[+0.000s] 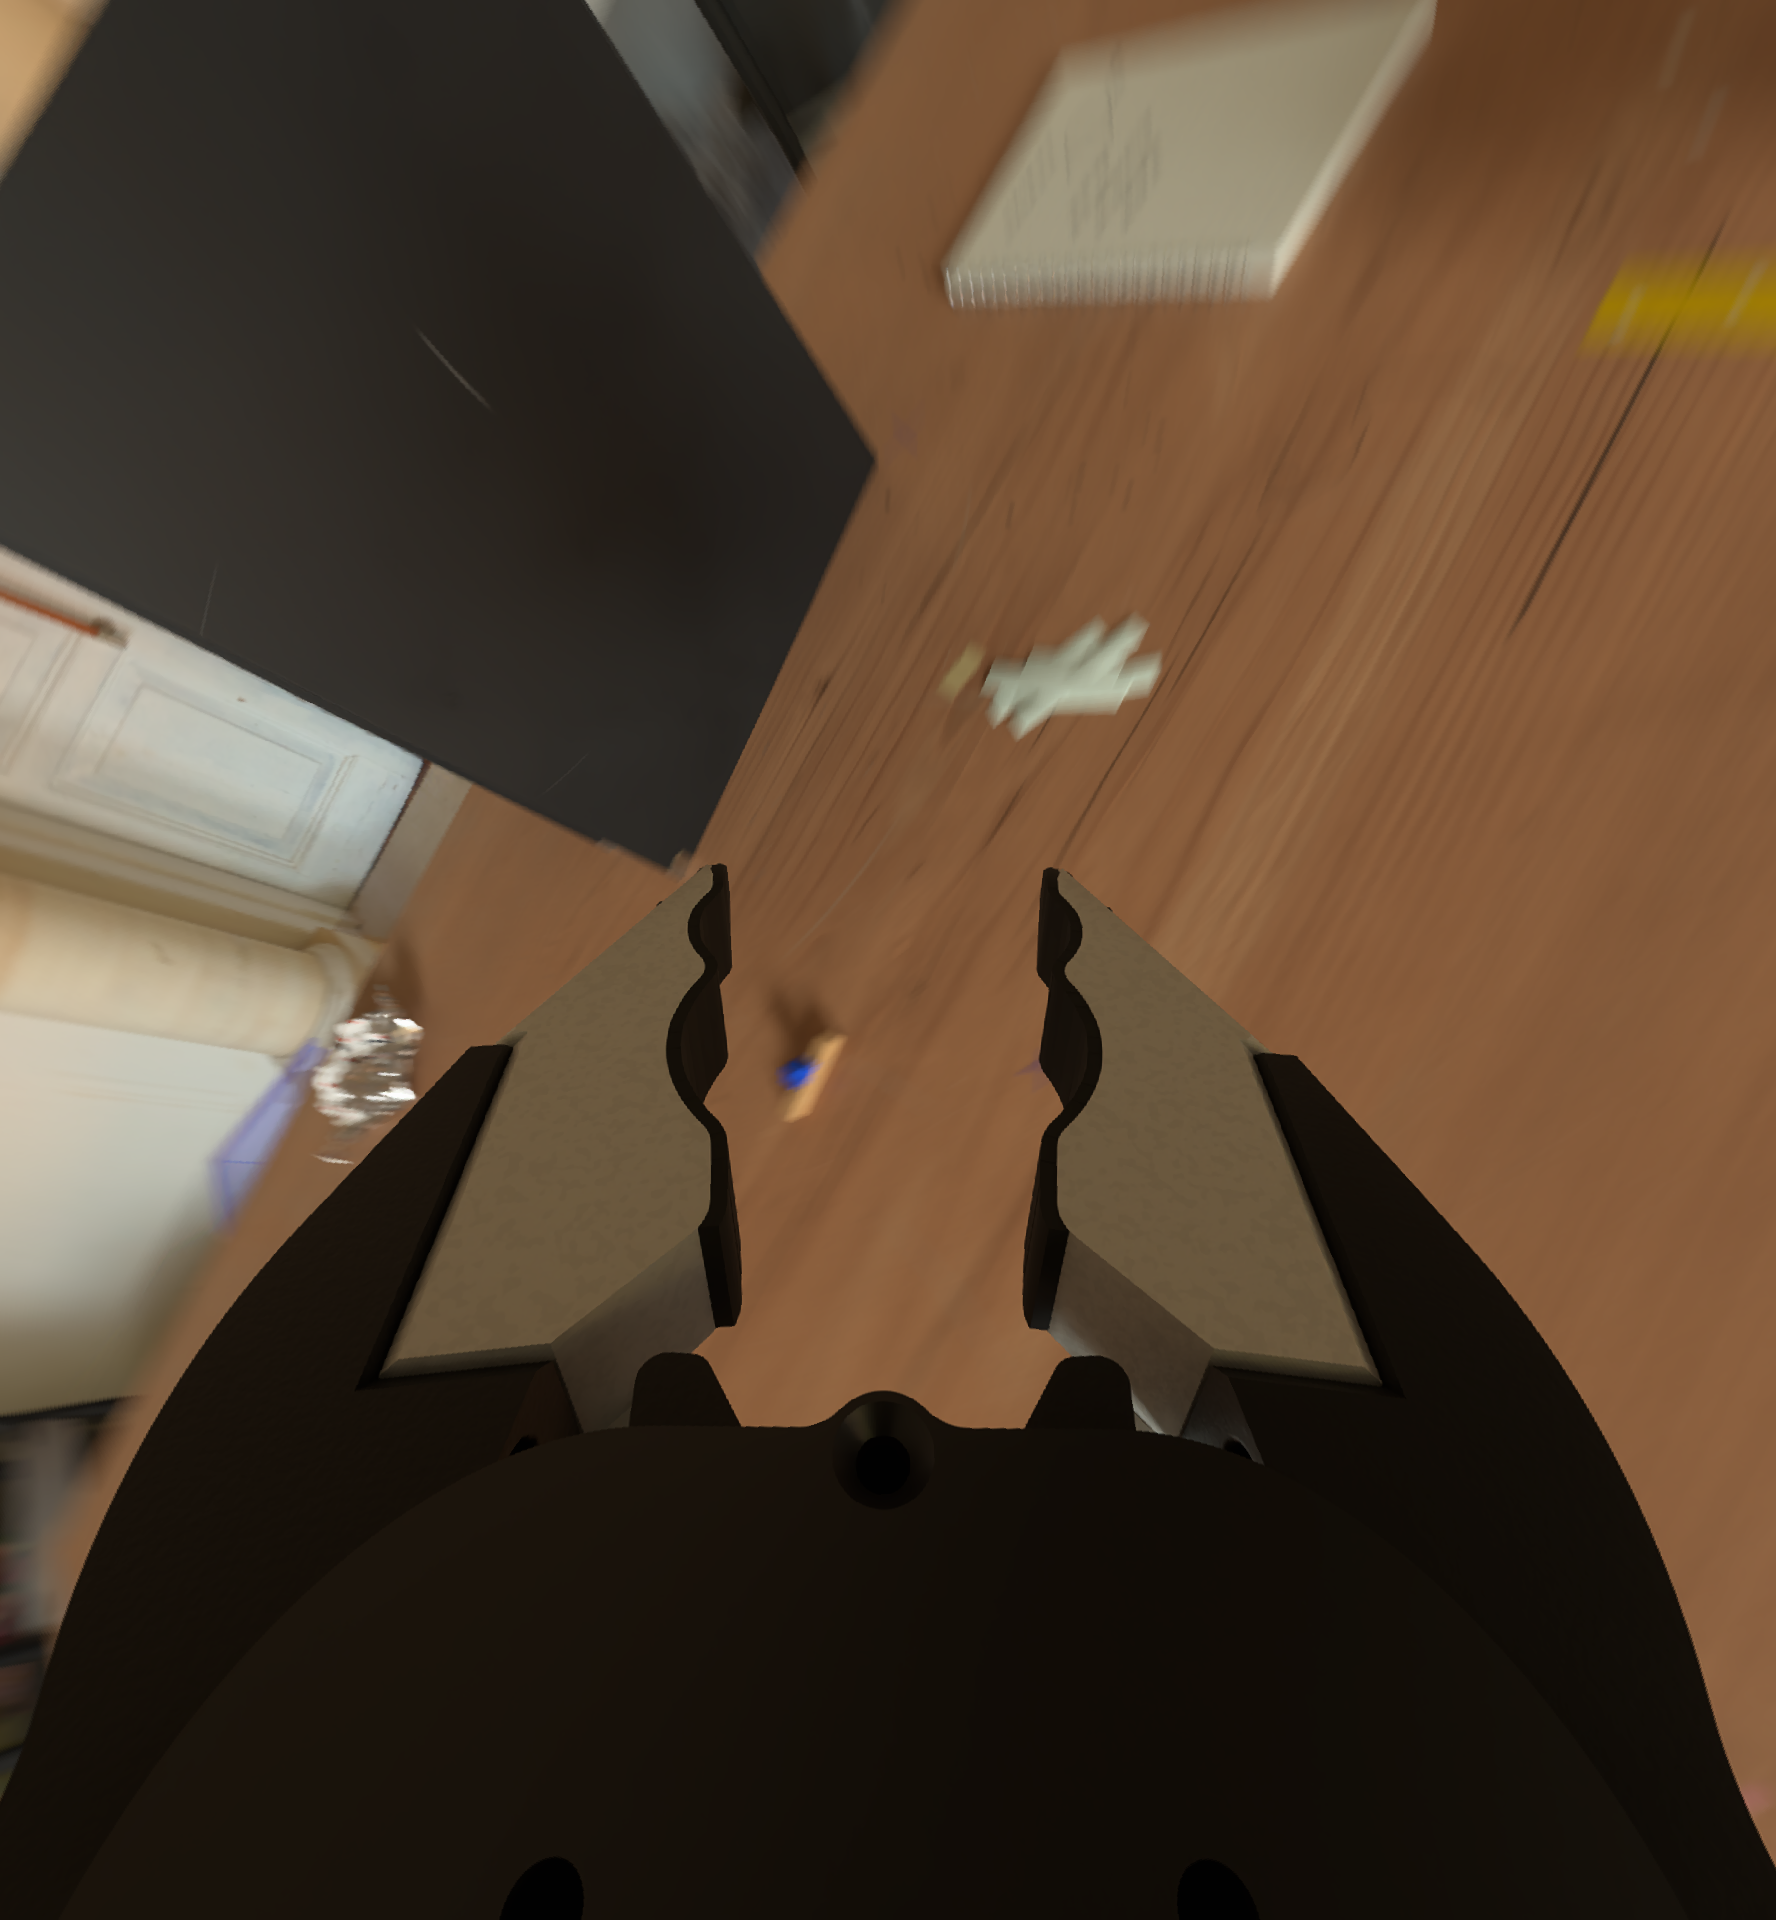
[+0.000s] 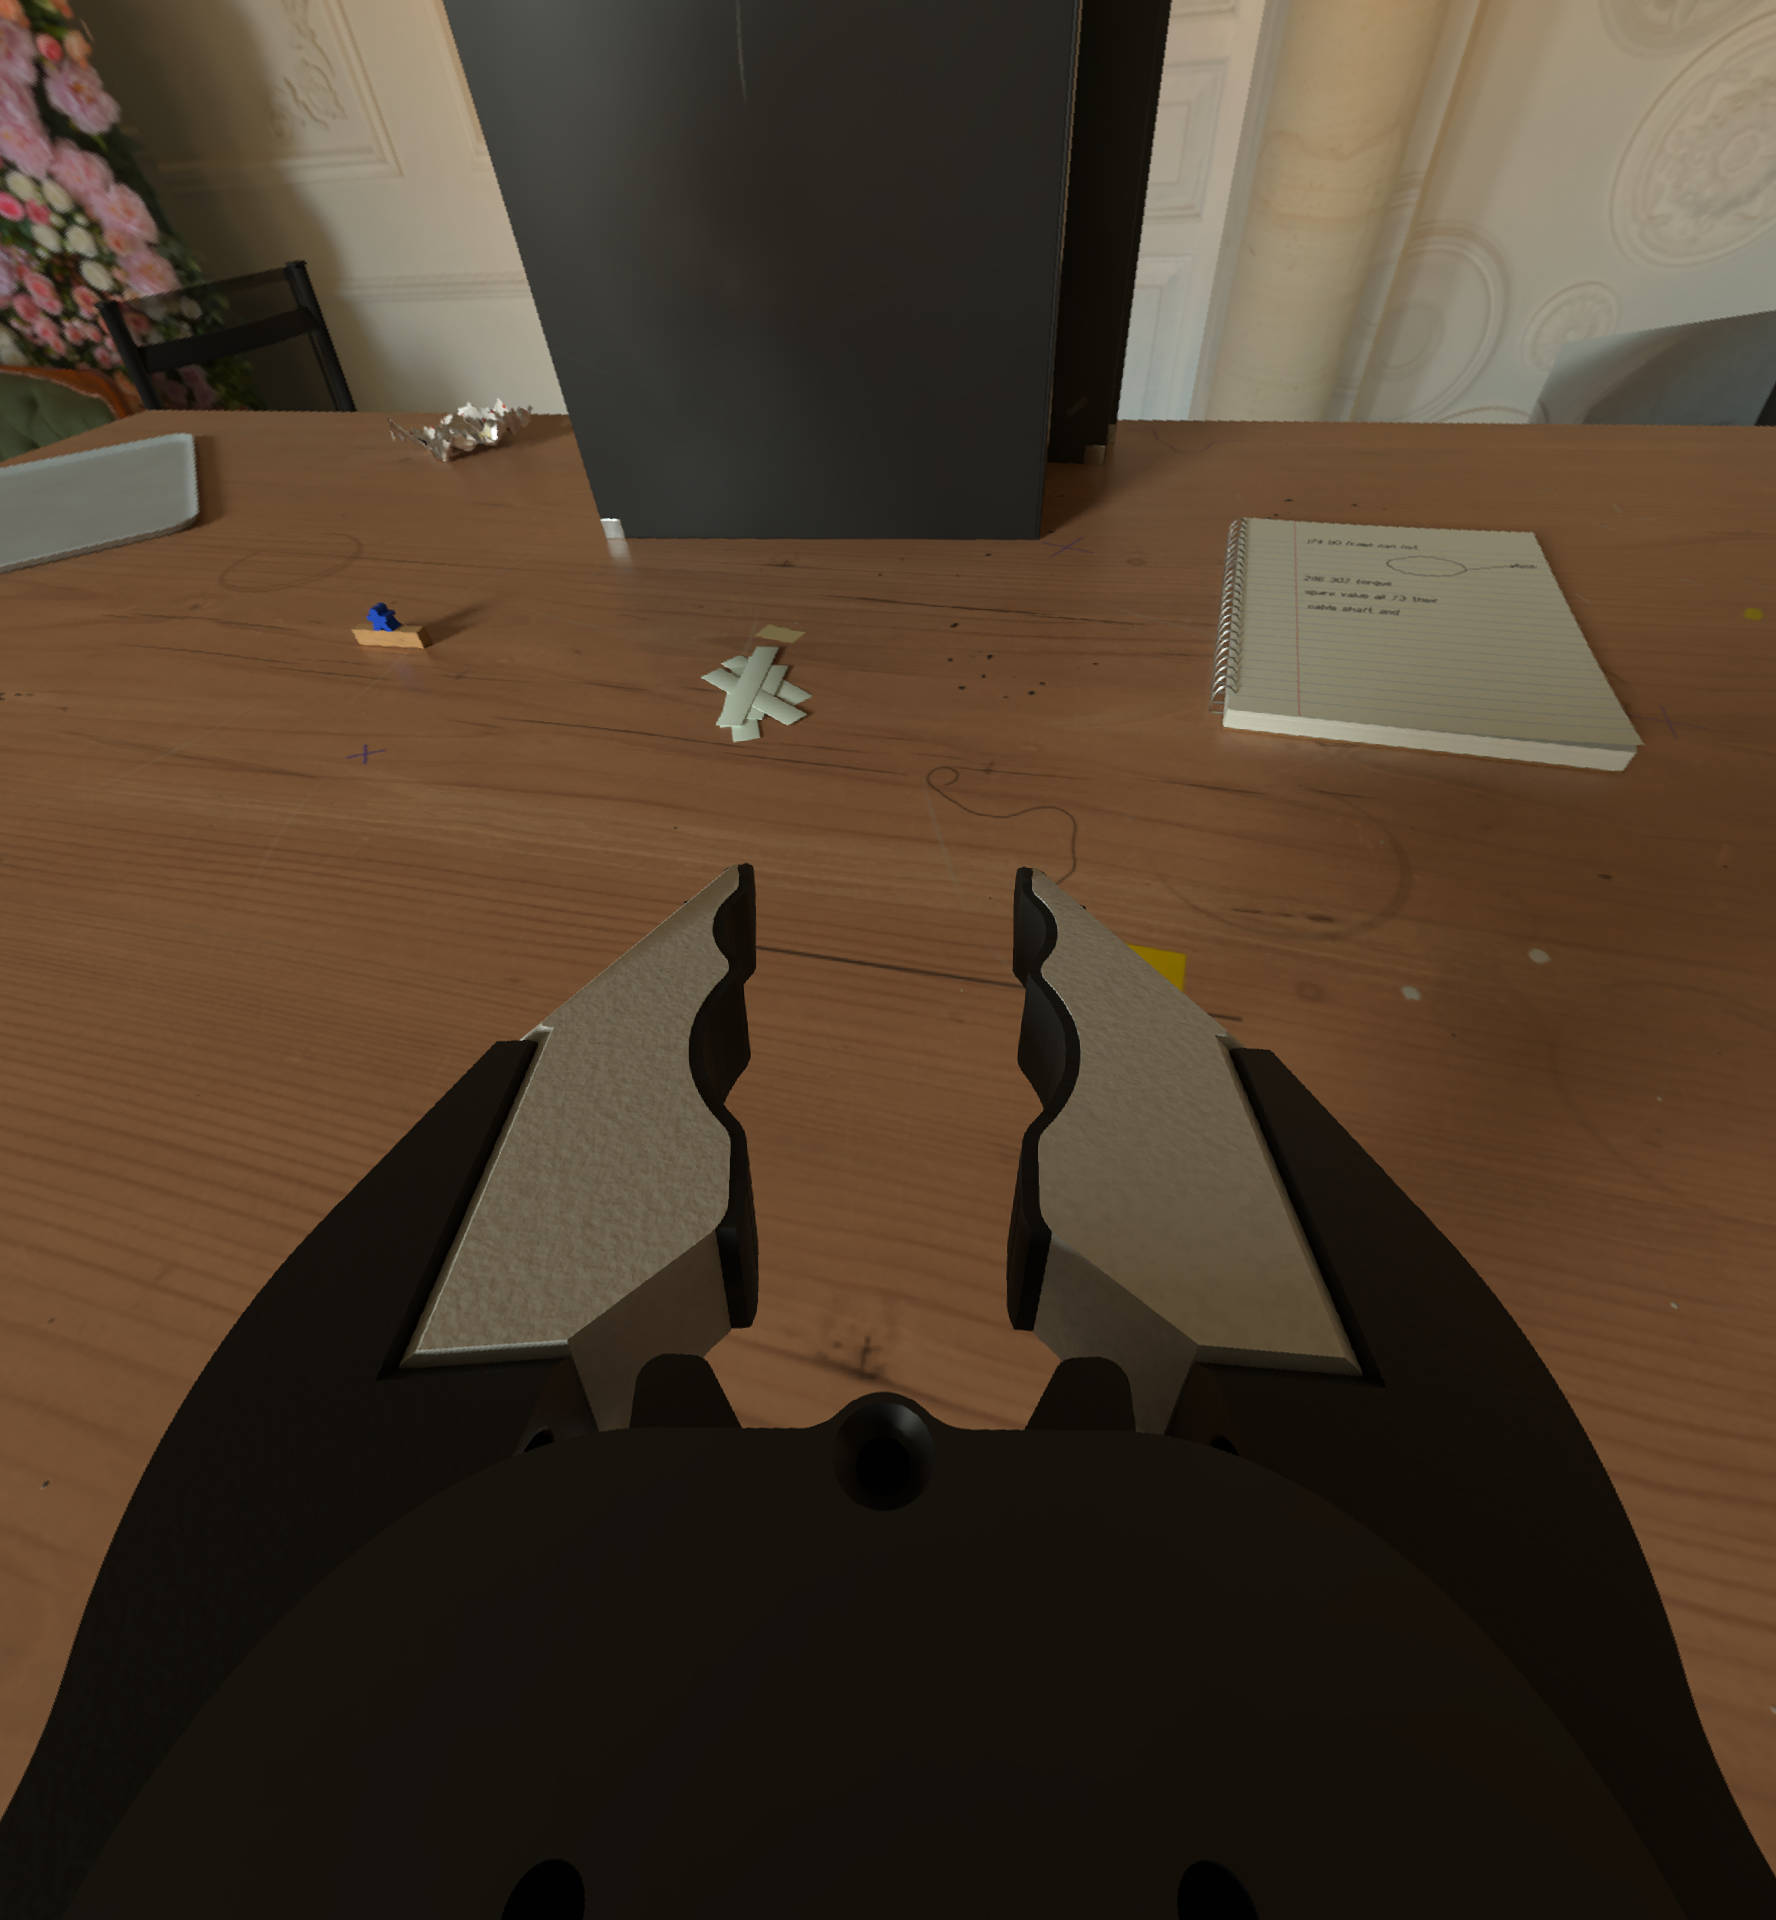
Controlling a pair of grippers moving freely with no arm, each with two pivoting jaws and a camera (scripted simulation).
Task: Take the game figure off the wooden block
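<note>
A small blue game figure (image 2: 382, 617) stands on a flat light wooden block (image 2: 391, 636) on the brown table, far left of centre in the right wrist view. In the blurred, tilted left wrist view the figure (image 1: 793, 1070) and the block (image 1: 816, 1075) lie far off, seen between the fingers. My left gripper (image 1: 884, 883) is open and empty, well above the table. My right gripper (image 2: 884, 883) is open and empty, over the near middle of the table, far from the block.
A tall dark box (image 2: 811, 270) stands at the table's back. White paper strips (image 2: 757, 694) lie mid-table, a spiral notebook (image 2: 1414, 644) at the right, a grey tray (image 2: 63, 509) at the left, crumpled foil (image 2: 463, 428) at the back, a yellow note (image 2: 1159, 966) by my right fingers.
</note>
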